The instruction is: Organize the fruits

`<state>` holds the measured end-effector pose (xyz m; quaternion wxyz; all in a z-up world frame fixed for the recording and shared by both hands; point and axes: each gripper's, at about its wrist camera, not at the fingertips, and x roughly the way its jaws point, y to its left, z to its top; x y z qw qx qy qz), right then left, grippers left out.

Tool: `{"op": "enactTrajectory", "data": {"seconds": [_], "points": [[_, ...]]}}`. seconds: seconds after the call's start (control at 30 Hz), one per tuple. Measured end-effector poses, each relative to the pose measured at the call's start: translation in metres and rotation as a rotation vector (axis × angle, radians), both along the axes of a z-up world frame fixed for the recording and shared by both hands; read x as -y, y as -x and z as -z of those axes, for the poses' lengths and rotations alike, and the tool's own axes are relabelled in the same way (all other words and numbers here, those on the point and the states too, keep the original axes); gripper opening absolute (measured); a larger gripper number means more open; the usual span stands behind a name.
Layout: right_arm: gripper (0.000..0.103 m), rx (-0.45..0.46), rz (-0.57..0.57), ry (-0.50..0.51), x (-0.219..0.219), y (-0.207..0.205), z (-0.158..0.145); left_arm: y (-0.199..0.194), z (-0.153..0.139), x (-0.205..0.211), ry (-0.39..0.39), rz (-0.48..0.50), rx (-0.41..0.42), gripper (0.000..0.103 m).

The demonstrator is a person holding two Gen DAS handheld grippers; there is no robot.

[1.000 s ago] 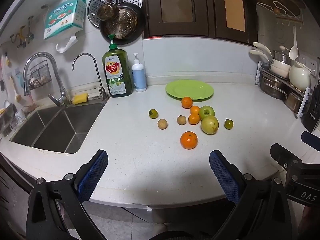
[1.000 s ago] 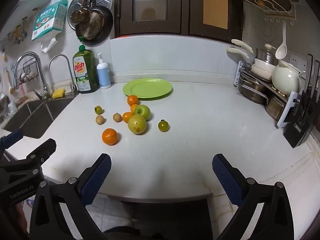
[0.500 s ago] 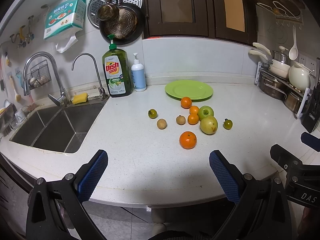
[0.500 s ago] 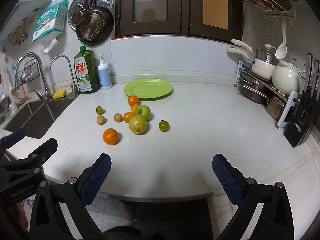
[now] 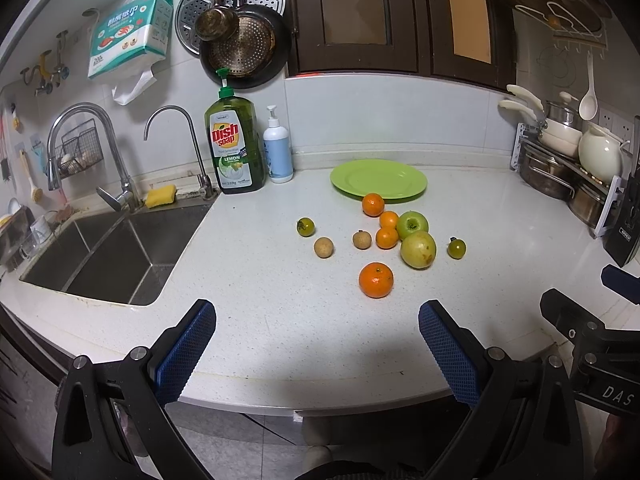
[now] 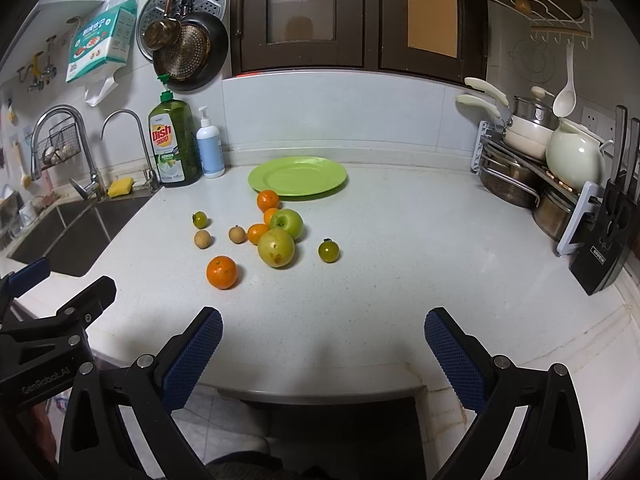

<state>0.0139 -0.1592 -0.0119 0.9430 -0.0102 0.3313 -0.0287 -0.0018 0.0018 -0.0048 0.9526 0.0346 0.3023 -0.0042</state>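
While the fruits (image 5: pixel 394 240) lie scattered on the white counter (image 5: pixel 260 300) just in front of the green plate (image 5: pixel 378 179), the left gripper (image 5: pixel 316 336) and right gripper (image 6: pixel 322 340) hover wide open, holding nothing.

We're in a home kitchen: a steel double sink (image 5: pixel 100 256) with two taps sits beside a white countertop (image 5: pixel 280 300), dish soap bottle (image 5: pixel 234 148) against the tiled wall, pans (image 5: pixel 240 44) hanging above, dark cabinets (image 6: pixel 320 12) overhead, pots racked (image 6: pixel 516 160) by a knife block (image 6: pixel 608 240).
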Motion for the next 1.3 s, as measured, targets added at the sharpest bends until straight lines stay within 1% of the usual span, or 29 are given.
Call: {"op": "enactTrajectory", "data": {"seconds": [1.07,1.3], "points": [[0.102,-0.003,-0.005,-0.004,-0.0051,-0.0003,0.004,-0.0023,0.0029,-0.0028,-0.001,-0.008,-0.011,0.103],[0.102,-0.017,-0.006,-0.016,-0.0026,-0.0057,0.0074,-0.008,0.0051,0.0001,-0.004,-0.004,-0.021,0.103]]}}
